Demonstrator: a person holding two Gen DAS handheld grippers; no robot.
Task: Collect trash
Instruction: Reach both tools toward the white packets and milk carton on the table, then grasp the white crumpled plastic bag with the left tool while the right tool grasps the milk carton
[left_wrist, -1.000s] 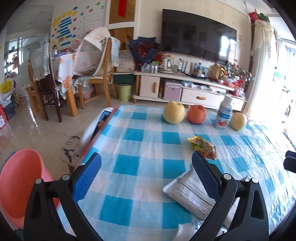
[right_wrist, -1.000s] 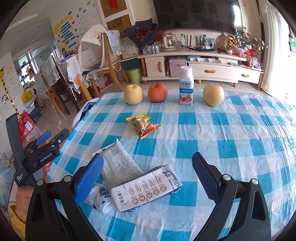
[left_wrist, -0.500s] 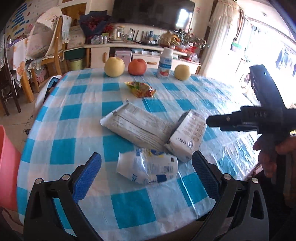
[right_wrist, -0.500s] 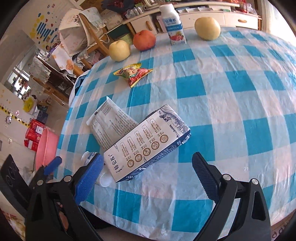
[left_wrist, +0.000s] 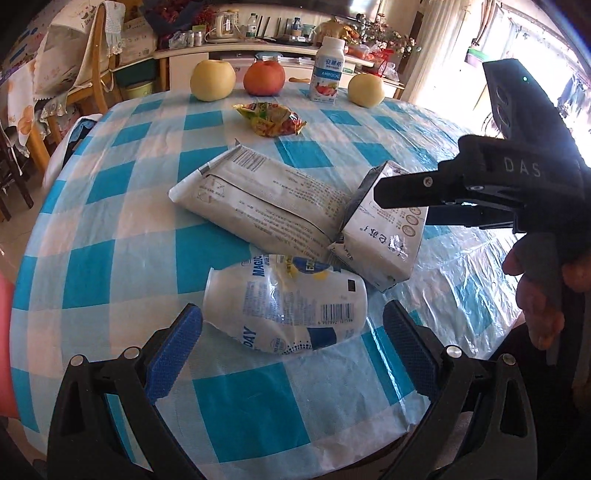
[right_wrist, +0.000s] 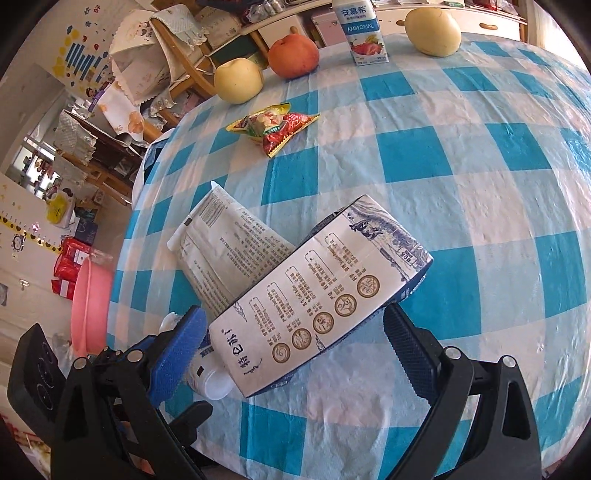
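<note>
**Hovering over three crumpled packs on the checked tabletop**

Left wrist view: the left gripper holds its blue-padded jaws wide apart, empty, on either side of a crushed white plastic bottle printed in blue; "MAGIC" and "DAY" can be read, with a barcode beside them. Just behind it lies a flat grey-white paper pouch covered in small print and a barcode, and leaning on the pouch's right end is a white and dark-blue drink carton. The right gripper, a black tool marked "DAS", reaches in from the right in front of the carton, held by a hand. Farther back sit a yellow-and-red snack wrapper, two yellow pears, a red apple and a white "AMBROSIAL" bottle. All rest on the blue-and-white checked tabletop.

Right wrist view: the right gripper also has its jaws spread open, gripping nothing; the carton, bearing Chinese characters and round gold emblems, lies between them and overlaps the pouch. The bottle's white neck peeks out beneath the carton. A pink plastic basin stands beyond the tabletop's left edge.
</note>
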